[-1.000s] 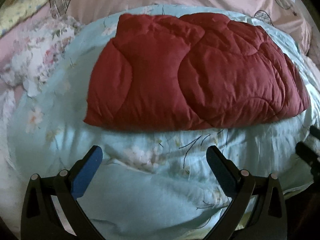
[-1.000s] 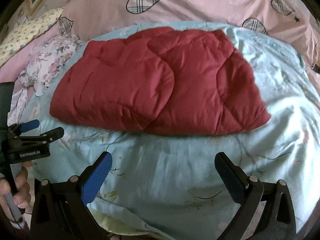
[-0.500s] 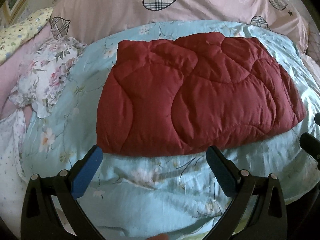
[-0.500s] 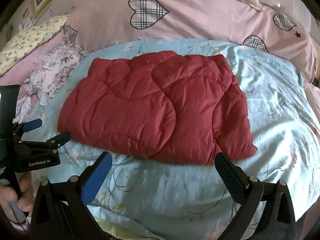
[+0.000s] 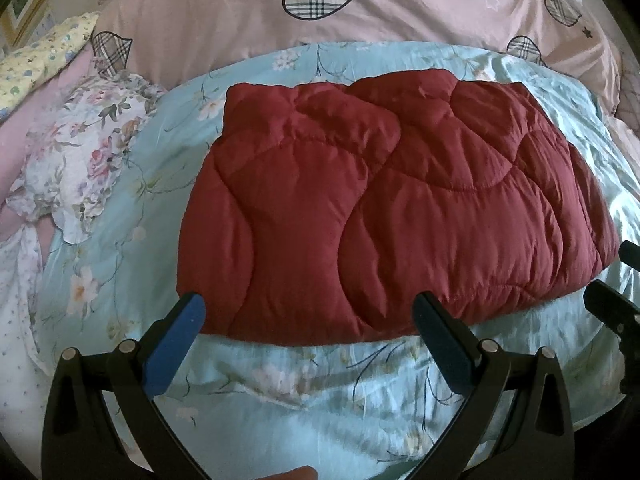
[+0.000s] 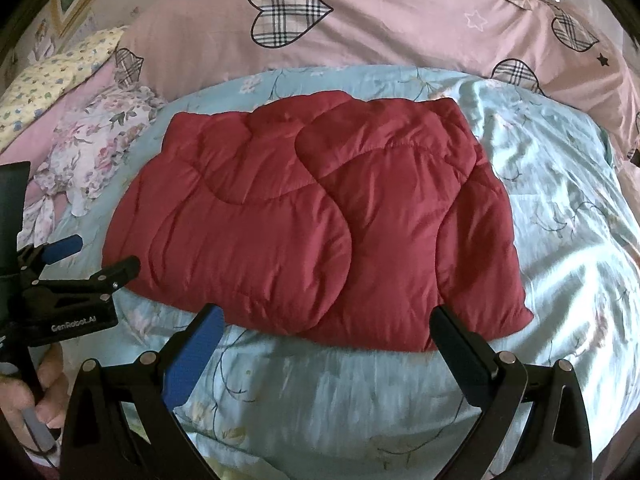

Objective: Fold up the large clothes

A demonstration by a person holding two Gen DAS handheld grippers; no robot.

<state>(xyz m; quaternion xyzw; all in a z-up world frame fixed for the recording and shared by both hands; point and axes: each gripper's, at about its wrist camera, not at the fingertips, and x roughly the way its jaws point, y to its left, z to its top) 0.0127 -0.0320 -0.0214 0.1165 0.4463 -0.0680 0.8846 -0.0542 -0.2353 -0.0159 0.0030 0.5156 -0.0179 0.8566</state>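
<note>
A dark red quilted padded garment [image 5: 380, 208] lies folded flat on a light blue floral sheet [image 5: 320, 392]; it also shows in the right wrist view [image 6: 312, 224]. My left gripper [image 5: 308, 320] is open and empty, held just in front of the garment's near edge. My right gripper [image 6: 326, 328] is open and empty, also just before the near edge. The left gripper shows at the left of the right wrist view [image 6: 92, 256], beside the garment's left edge.
A pink duvet with plaid hearts [image 6: 360, 24] lies bunched behind the garment. A white floral cloth [image 5: 88, 160] lies at the left, with a yellow flowered pillow [image 6: 48, 84] behind it. Bare blue sheet [image 6: 568, 208] stretches to the right.
Both grippers have pulled back and risen, so the garment now looks smaller and farther. The garment itself has not moved. Both grippers stay open.
</note>
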